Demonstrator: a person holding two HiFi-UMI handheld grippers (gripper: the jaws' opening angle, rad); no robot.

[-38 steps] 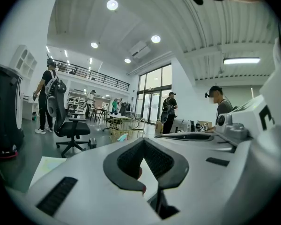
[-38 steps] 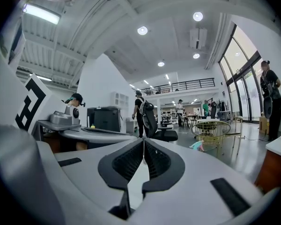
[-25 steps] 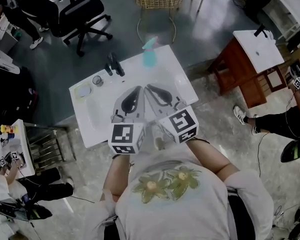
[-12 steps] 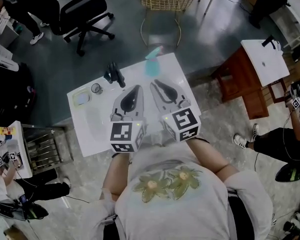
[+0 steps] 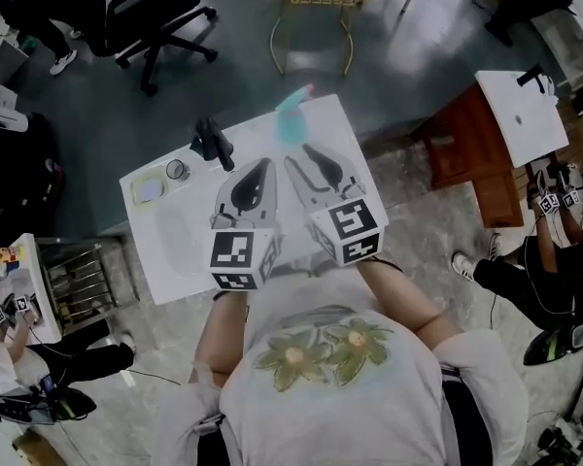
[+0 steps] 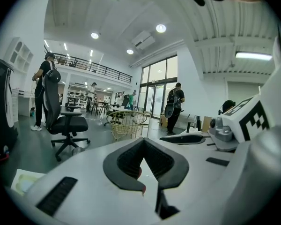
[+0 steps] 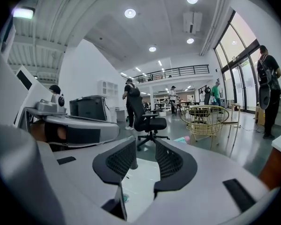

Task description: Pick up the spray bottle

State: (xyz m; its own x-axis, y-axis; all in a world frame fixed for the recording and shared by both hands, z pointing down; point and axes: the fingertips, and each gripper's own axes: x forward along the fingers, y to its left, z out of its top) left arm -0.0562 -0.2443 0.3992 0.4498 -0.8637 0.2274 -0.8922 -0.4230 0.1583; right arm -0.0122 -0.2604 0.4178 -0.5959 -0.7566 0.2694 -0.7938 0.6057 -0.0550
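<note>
Right gripper (image 7: 144,149) jaws have just been opening and are now wide with nothing between them; left gripper (image 6: 143,143) jaws meet at the tips, empty. Spray bottle (image 5: 291,121) sits ahead of the right jaws, untouched: we judge a level advance, straddling its body before closing. Head view shows all of it; right gripper view only a teal sliver past 1 jaw.

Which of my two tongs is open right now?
The right tongs: their jaws have just been opening and stand apart with nothing between, while the left tongs are shut.
</note>
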